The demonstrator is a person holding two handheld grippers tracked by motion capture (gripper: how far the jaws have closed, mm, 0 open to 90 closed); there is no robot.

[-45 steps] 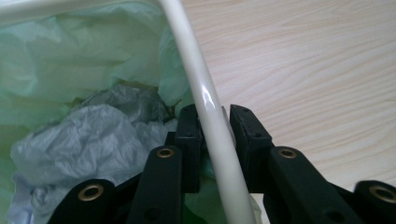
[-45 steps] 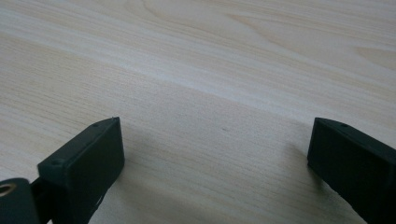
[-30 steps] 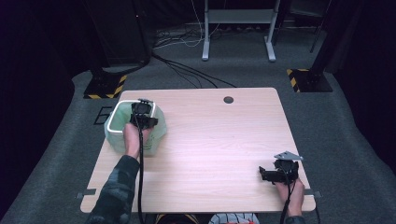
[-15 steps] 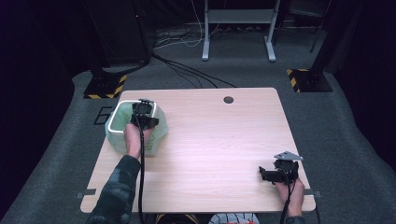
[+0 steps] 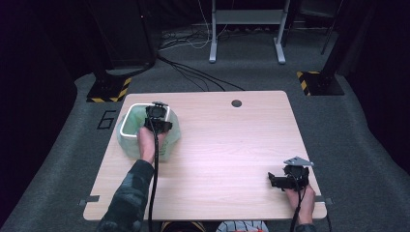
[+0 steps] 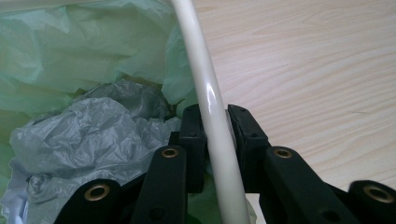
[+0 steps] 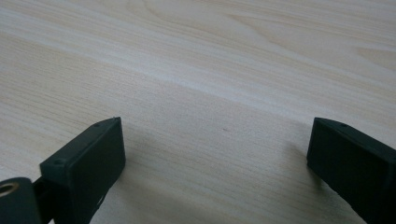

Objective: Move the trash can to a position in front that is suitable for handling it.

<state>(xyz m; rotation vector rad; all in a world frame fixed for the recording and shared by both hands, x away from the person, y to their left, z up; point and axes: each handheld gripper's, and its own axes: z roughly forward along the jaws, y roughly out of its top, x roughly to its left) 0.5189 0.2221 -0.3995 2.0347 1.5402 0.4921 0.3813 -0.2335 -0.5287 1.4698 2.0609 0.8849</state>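
A small bin with a white rim (image 5: 126, 121) and a pale green liner (image 5: 170, 140) stands on the left part of the wooden table (image 5: 232, 145). My left gripper (image 5: 157, 115) reaches over its right side. In the left gripper view the jaws of that gripper (image 6: 215, 123) are shut on the white rim (image 6: 205, 79). Inside the green liner (image 6: 70, 46) lies crumpled grey plastic (image 6: 88, 135). My right gripper (image 5: 278, 181) rests near the table's front right corner. In the right gripper view this gripper (image 7: 215, 154) stands open over bare wood (image 7: 210, 56).
A round cable hole (image 5: 236, 103) sits near the table's far edge. On the floor beyond are a metal desk frame (image 5: 244, 29), loose cables (image 5: 193, 72) and black stands with yellow-striped feet (image 5: 109, 89).
My left gripper and the bin it holds have shifted a little to the right. The right gripper has stayed put.
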